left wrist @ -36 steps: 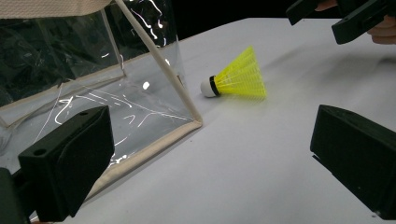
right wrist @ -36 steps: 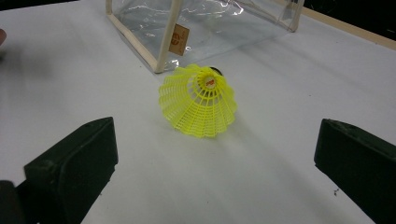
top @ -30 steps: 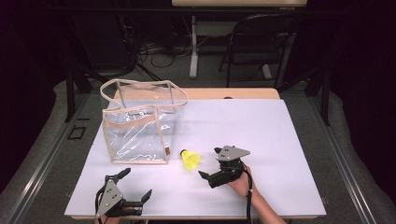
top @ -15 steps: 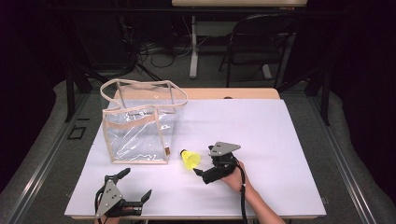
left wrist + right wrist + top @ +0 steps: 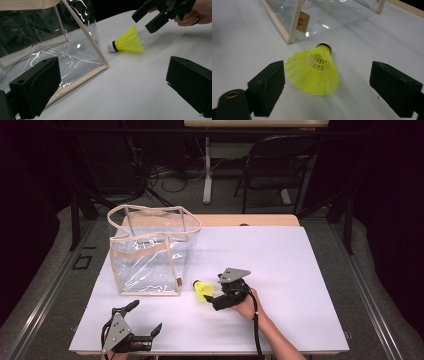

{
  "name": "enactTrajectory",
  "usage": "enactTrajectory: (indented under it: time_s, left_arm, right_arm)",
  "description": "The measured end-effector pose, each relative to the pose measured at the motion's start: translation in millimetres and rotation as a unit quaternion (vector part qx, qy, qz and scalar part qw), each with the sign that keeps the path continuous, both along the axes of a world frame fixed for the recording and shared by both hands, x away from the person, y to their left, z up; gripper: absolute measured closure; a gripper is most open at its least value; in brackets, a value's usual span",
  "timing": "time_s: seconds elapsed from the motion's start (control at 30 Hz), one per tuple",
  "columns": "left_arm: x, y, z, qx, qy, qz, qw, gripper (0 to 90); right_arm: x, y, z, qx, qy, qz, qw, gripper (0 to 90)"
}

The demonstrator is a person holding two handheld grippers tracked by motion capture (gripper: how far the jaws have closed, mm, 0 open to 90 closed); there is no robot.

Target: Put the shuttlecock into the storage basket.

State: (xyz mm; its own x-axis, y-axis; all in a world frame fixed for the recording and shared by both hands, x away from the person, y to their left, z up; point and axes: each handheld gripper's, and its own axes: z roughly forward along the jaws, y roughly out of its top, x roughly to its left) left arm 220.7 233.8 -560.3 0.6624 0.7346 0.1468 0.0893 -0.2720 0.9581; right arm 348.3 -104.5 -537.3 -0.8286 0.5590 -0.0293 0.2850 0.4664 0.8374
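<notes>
Right gripper view: we see our right gripper [image 5: 325,85] spread wide around the yellow birdie [image 5: 315,71], not touching it yet. Its jaws have just been closing a little. The birdie lies on its side on the white desk [image 5: 300,270], just beside the clear bag [image 5: 150,252], its cork end toward the bag. Our left gripper [image 5: 142,322] rests near the desk's front edge, jaws spread, holding nothing.

surface: white table [image 5: 310,285] | near the left side: clear bag [image 5: 150,255] with beige trim, standing upright | just beside the bag's front right corner: yellow shuttlecock [image 5: 202,290] lying on its side, cork end toward the bag
</notes>
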Motion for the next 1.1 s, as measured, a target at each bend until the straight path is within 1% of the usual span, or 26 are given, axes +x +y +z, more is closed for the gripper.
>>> enactTrajectory:
  time_s: [0.07, 0.1, 0.17, 0.2, 0.23, 0.3, 0.33, 0.37, 0.4, 0.43, 0.47, 0.53, 0.57, 0.6, 0.67, 0.7, 0.77, 0.9, 0.97, 1.07, 1.1]
  left_arm:
    - [-0.1, 0.1, 0.0, 0.0, 0.0, 0.0, 1.0, 0.0]
    - [-0.1, 0.1, 0.1, 0.0, 0.0, 0.0, 1.0, 0.0]
    - [-0.1, 0.4, 0.1, 0.0, 0.0, 0.001, 1.0, 0.0]
    - [-0.1, 0.4, 0.1, 0.0, 0.0, 0.001, 1.0, 0.0]
    - [-0.1, 0.7, 0.2, 0.001, 0.0, 0.001, 1.0, 0.0]
    - [-0.2, 0.7, 0.2, 0.001, 0.0, 0.001, 1.0, 0.0]
    - [-0.2, 0.8, 0.2, 0.001, 0.0, 0.0, 1.0, 0.0]
    - [-0.3, 0.8, 0.2, 0.0, 0.0, 0.001, 1.0, 0.0]
    - [-0.3, 0.7, 0.2, 0.0, 0.0, 0.001, 1.0, 0.0]
    - [-0.3, 0.5, 0.2, -0.001, 0.0, 0.0, 1.0, 0.0]
    - [-0.3, 0.5, 0.2, -0.001, 0.0, 0.0, 1.0, 0.0]
    - [-0.4, 0.3, 0.2, -0.001, 0.0, -0.001, 1.0, 0.0]
    - [-0.4, 0.3, 0.2, -0.001, 0.0, -0.001, 1.0, 0.0]
    - [-0.4, 0.2, 0.1, -0.001, 0.0, -0.001, 1.0, 0.0]
    - [-0.3, 0.1, 0.1, -0.001, 0.0, -0.001, 1.0, 0.0]
    - [-0.3, 0.1, 0.1, -0.001, 0.001, -0.001, 1.0, 0.0]
    - [-0.3, 0.0, 0.1, -0.001, 0.0, -0.002, 1.0, 0.0]
    - [-0.1, 0.1, -0.1, -0.001, 0.001, -0.002, 1.0, 0.0]
    - [-0.1, 0.2, 0.0, 0.0, 0.001, -0.002, 1.0, 0.0]
    - [-0.2, 0.1, 0.0, 0.0, 0.001, -0.002, 1.0, 0.0]
    - [-0.2, 0.1, 0.0, 0.0, 0.001, -0.002, 1.0, 0.0]
  right_arm:
    - [1.3, 2.6, -0.4, -0.006, -0.002, 0.0, 1.0, 17.0]
    - [2.9, 4.8, -1.0, -0.012, -0.006, 0.002, 0.9999, 21.1]
    - [4.0, 6.9, -1.4, -0.018, -0.007, 0.0, 0.9998, 24.8]
    - [4.0, 6.9, -1.4, -0.018, -0.007, 0.0, 0.9998, 24.8]
    - [4.4, 8.0, -2.0, -0.021, -0.009, 0.0, 0.9997, 26.8]
    - [5.3, 9.9, -2.9, -0.033, -0.012, 0.001, 0.9994, 30.6]
    - [5.5, 11.4, -4.7, -0.038, -0.013, 0.001, 0.9992, 34.5]
    - [5.5, 11.4, -4.7, -0.038, -0.013, 0.001, 0.9992, 34.5]
    - [5.8, 11.9, -5.3, -0.045, -0.012, 0.001, 0.9989, 35.7]
    - [6.1, 12.5, -6.5, -0.05, -0.013, -0.001, 0.9986, 38.7]
    - [6.1, 12.5, -6.5, -0.05, -0.013, -0.001, 0.9986, 38.7]
    - [6.6, 12.8, -7.7, -0.052, -0.013, -0.008, 0.9985, 42.6]
    - [6.6, 12.8, -7.7, -0.052, -0.013, -0.008, 0.9985, 42.6]
    - [6.9, 13.2, -8.5, -0.055, -0.011, -0.014, 0.9983, 45.5]
    - [7.0, 13.3, -9.1, -0.053, -0.011, -0.014, 0.9984, 46.9]
    - [7.2, 14.1, -9.7, -0.054, -0.01, -0.015, 0.9984, 50.9]
    - [7.4, 14.9, -10.3, -0.056, -0.008, -0.015, 0.9983, 53.3]
    - [7.8, 16.6, -11.6, -0.056, -0.007, -0.016, 0.9983, 56.6]
    - [7.7, 17.7, -11.9, -0.056, -0.007, -0.022, 0.9981, 61.0]
    - [7.9, 18.0, -12.1, -0.06, -0.009, -0.031, 0.9977, 64.9]
    - [7.9, 18.0, -12.1, -0.06, -0.009, -0.031, 0.9977, 64.9]
